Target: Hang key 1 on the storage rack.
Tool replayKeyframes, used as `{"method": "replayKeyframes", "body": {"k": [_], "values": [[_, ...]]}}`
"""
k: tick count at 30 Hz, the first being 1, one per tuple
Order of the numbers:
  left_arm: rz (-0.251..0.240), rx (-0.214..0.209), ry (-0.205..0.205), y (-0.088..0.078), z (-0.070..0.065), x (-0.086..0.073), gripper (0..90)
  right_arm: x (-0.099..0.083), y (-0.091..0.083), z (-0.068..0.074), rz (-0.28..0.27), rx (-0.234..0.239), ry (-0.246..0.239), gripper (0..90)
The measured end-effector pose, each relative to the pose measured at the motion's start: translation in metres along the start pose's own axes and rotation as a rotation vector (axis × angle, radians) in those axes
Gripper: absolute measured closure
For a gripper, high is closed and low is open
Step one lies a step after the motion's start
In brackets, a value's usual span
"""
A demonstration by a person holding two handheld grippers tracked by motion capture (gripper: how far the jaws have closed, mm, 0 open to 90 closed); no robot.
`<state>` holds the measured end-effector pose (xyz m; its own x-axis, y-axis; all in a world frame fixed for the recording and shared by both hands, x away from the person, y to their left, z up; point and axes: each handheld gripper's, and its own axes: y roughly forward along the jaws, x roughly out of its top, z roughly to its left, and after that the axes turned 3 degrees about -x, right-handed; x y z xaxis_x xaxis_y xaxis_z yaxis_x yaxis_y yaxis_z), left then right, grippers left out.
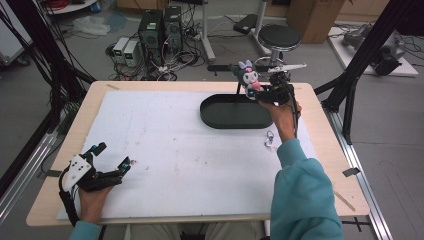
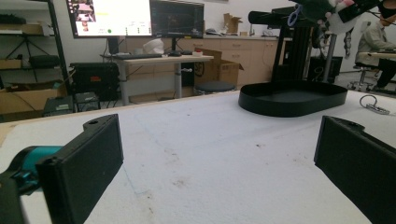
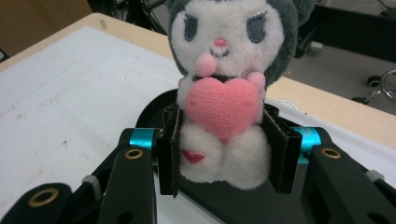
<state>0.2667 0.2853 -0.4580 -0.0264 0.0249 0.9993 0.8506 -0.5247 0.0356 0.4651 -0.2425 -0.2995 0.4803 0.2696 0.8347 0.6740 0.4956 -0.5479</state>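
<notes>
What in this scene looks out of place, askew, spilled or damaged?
Nothing is spilled or broken. A small metal keyring lies loose on the white mat, outside the black tray. The mat carries faint dark smudges. The plush toy sits upright in the right claw above the tray; the left claw rests open.

a small plush toy (image 3: 223,88) with a white face, dark grey hood and ears, and a pink heart held at its chest sits upright and clamped at the lower body. it hangs above the far right edge of the black oval tray (image 1: 220,117) on the desk (image 1: 150,145).
</notes>
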Motion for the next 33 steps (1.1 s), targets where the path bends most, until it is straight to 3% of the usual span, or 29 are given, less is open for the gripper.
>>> {"method": "replayKeyframes", "body": {"k": [10,18,20,33], "values": [[0.000,0.001,0.002,0.000,0.000,0.000,1.7,-0.011,-0.001,-0.003,0.028,0.011,0.007,55.4],[0.001,0.000,0.002,0.000,0.000,0.000,1.7,-0.015,0.001,0.003,0.054,0.020,-0.023,55.3],[0.001,0.000,0.001,0.000,0.000,0.000,1.7,-0.018,0.004,0.005,0.073,0.014,-0.046,55.3],[0.000,-0.001,0.001,0.000,0.000,0.000,1.7,-0.022,0.021,0.004,0.106,0.019,-0.031,55.3]]}}
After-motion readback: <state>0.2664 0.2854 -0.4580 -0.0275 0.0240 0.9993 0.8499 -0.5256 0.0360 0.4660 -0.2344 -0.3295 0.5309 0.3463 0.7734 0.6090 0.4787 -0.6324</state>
